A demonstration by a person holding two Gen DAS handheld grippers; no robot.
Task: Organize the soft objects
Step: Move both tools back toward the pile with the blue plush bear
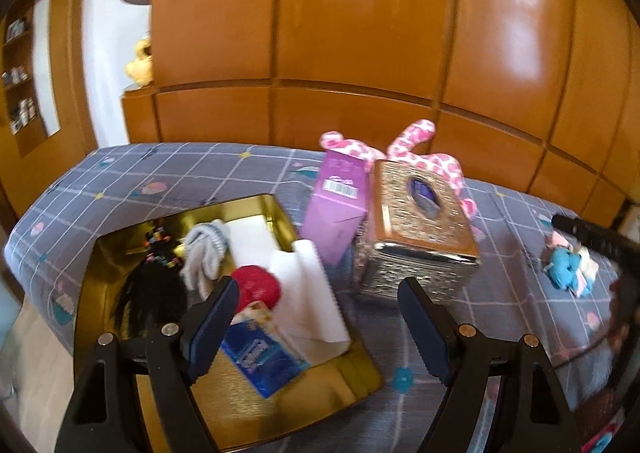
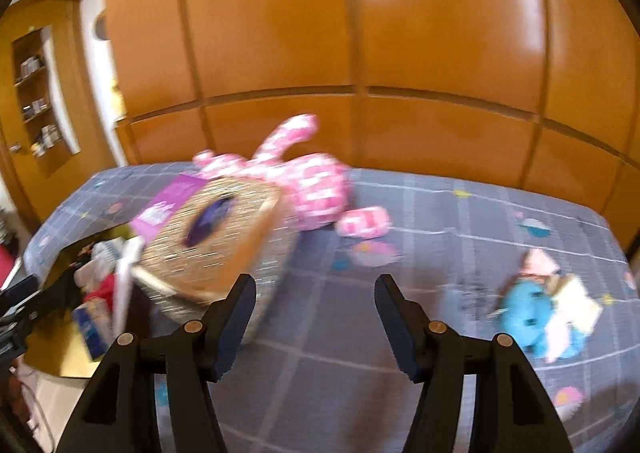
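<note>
A bed (image 1: 168,173) in grey checked sheets stands before wooden wardrobe doors (image 1: 360,33). The left gripper (image 1: 316,317) and right gripper (image 2: 316,317) both hang released, grasping nothing. A gold tin (image 1: 120,253) holds soft items; a pink plush (image 2: 316,189) and blue toy (image 2: 524,313) lie on the sheets

Left gripper (image 1: 316,317): jaws apart, nothing between them, angled downward. Right gripper (image 2: 316,317): jaws apart, empty, likewise angled downward
</note>
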